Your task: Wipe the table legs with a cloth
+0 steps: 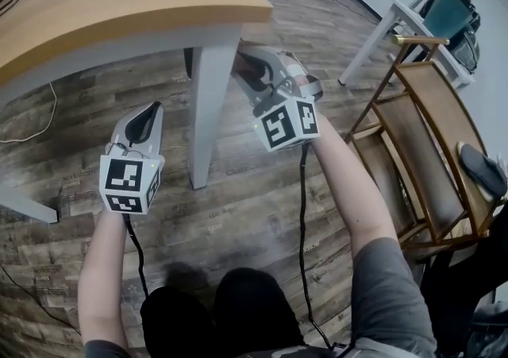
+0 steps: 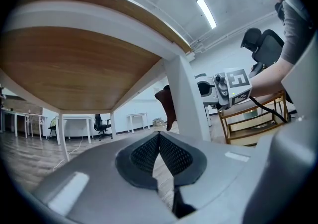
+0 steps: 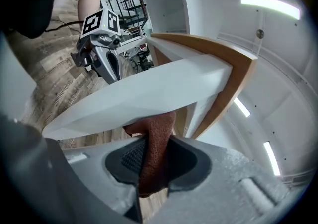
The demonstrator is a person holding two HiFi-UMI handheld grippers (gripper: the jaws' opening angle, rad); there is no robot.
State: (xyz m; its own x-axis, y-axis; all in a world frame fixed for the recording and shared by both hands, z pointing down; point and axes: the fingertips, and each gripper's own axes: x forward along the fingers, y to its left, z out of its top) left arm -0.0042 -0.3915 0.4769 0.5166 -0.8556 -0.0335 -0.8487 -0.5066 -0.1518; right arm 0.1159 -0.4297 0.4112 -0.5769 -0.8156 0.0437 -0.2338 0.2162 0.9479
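The wooden-topped table's white leg (image 1: 208, 102) stands on the plank floor between my two grippers. My right gripper (image 1: 248, 65) is shut on a reddish-brown cloth (image 3: 155, 151), and the cloth presses against the right side of the leg (image 3: 149, 94) just under the tabletop. In the left gripper view the cloth (image 2: 167, 103) shows as a dark fold behind the leg (image 2: 188, 100), with the right gripper (image 2: 218, 88) beyond it. My left gripper (image 1: 149, 113) hangs left of the leg, apart from it, shut and with nothing between its pads (image 2: 171, 154).
A wooden chair (image 1: 421, 150) stands close on the right. Behind it are a small white table (image 1: 394, 21) and a seated person (image 1: 454, 11). Another white table leg (image 1: 28, 205) and a floor cable (image 1: 32, 136) lie at the left.
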